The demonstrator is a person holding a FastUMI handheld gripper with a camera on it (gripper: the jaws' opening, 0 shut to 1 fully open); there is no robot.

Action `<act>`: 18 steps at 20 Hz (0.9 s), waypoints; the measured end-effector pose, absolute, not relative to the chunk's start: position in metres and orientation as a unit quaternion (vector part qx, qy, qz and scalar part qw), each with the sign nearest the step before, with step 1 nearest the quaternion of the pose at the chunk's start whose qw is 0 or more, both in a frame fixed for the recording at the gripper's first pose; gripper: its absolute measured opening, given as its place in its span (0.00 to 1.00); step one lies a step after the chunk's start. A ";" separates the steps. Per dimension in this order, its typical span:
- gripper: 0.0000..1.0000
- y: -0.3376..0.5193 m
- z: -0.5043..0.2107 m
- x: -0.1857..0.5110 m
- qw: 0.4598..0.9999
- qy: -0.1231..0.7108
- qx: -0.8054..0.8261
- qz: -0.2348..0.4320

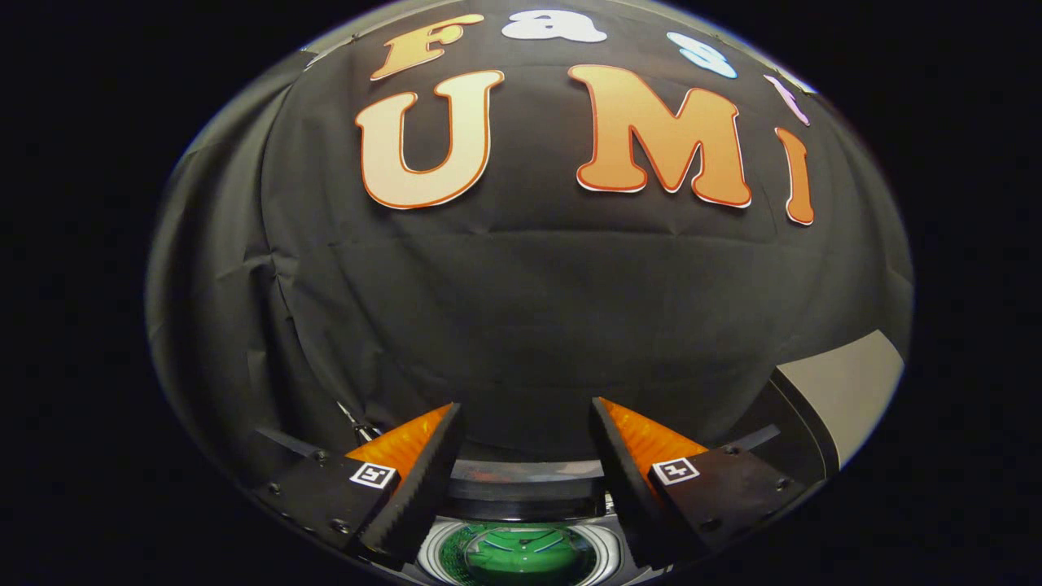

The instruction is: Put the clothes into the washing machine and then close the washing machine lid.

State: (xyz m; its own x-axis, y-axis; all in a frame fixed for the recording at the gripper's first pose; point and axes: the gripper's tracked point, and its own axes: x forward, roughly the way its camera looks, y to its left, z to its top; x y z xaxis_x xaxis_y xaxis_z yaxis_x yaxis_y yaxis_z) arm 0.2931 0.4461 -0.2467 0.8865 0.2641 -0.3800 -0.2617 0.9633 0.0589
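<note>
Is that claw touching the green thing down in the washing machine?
Apart. In the gripper view the claw is open, nothing between its fingers; the green thing lies below in the washing machine drum, with dark space between.

The gripper-mounted camera looks forward at the near booth wall point(521, 309), from above the washing machine point(521, 553).

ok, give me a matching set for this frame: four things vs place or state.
Things:
1. hand-held gripper
2. green item
3. washing machine drum
4. pale panel

Place or state:
a. lying inside the drum
b. fingers open, nothing between them
c. off to one side, outside the fingers
d. low between the fingers, uncovered

Pairs: 1-b, 2-a, 3-d, 4-c
</note>
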 end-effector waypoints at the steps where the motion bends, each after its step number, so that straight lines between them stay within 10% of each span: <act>1: 0.99 0.446 -0.247 0.288 0.972 0.194 0.003 0.136; 18: 0.98 0.427 -0.289 0.197 0.968 0.208 0.002 0.143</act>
State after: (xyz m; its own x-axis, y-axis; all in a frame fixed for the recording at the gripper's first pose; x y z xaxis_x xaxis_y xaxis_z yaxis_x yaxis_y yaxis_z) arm 0.1974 0.4266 -0.2895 0.8726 0.2774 -0.4019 -0.2759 0.9591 0.0629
